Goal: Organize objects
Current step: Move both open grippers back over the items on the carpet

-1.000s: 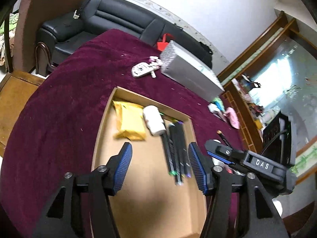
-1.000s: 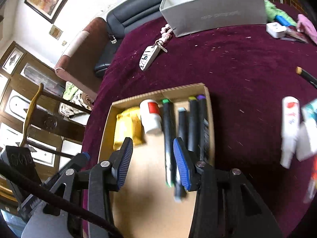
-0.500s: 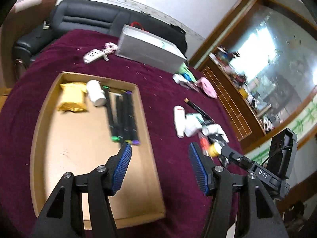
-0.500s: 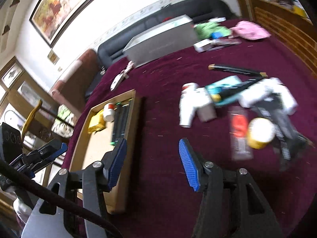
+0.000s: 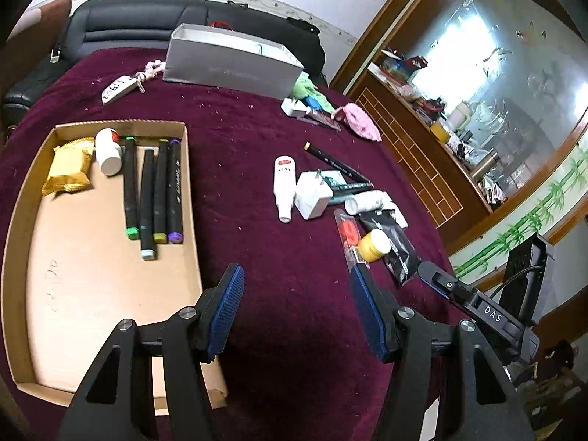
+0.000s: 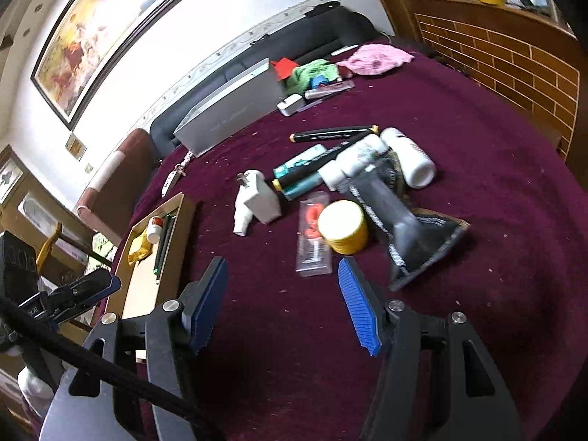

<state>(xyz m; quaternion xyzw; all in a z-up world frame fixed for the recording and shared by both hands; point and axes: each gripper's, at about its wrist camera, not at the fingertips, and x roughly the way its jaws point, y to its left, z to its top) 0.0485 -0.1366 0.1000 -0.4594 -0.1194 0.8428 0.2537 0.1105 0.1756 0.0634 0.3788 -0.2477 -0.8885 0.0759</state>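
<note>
— Dark red velvet cloth (image 5: 257,169) covers the round table, with a black leather sofa (image 5: 121,29) behind it. What sits off to the left of the tools?

— Left of the left gripper (image 5: 294,308) lies a shallow brown cardboard tray (image 5: 92,286). At its far end, left to right: a crinkled gold foil packet (image 5: 68,169), a small white bottle with a red label (image 5: 107,151), then four black marker pens (image 5: 152,187) side by side with coloured caps.

— And that gripper itself?

— Its blue-padded jaws stand apart over bare cloth just right of the tray's edge, nothing between them.

— Ahead and to the right?

— The unsorted heap: a white tube with a red oval mark (image 5: 284,187), a white plug adapter (image 5: 311,195) touching it, a black pen with a gold tip (image 5: 336,163), a clear sleeve with an orange piece inside (image 6: 312,235), a round yellow-lidded jar (image 6: 342,225), a black sachet (image 6: 408,228) and two white cylinders (image 6: 409,161).

— Where is the right gripper (image 6: 281,308)?

— Near that heap, released and empty, its jaws parted; the yellow jar lies just beyond its right finger (image 6: 358,308), the clear sleeve ahead of the gap.

— Farther back?

— A long grey box (image 5: 228,62) stands beyond, a white key fob (image 5: 118,89) left of it, green and pink cloths (image 6: 378,58) to its right.
</note>
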